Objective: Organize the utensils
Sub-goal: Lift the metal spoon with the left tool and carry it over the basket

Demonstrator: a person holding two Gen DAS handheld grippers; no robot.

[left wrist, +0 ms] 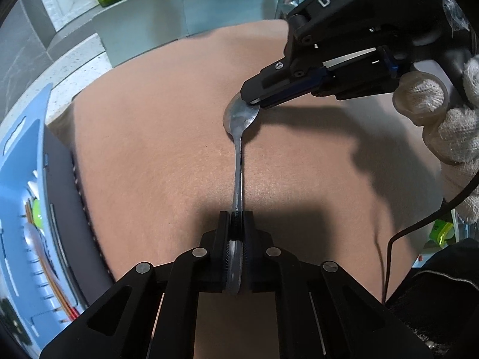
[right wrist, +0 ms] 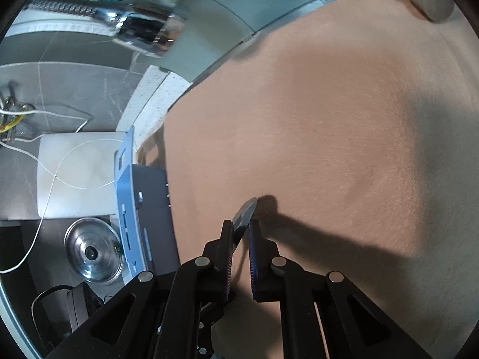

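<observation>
Clamped on the handle, the left tongs (left wrist: pixel 238 230) hold a spoon (left wrist: pixel 238 161) that runs toward 12 o'clock over the tan surface (left wrist: pixel 149 149). At 1 o'clock the right tongs (left wrist: pixel 254 103) pinch its bowl, probably a handover. A blue utensil tray (left wrist: pixel 21 179) waits at 9 o'clock.

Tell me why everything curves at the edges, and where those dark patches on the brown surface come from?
Left wrist view: the fisheye lens bends the blue utensil tray; the right gripper and left gripper, both gripping the spoon, cast hard shadows. Right wrist view: same curvature, faucet head blurred, a shadow right of the right gripper.
</observation>
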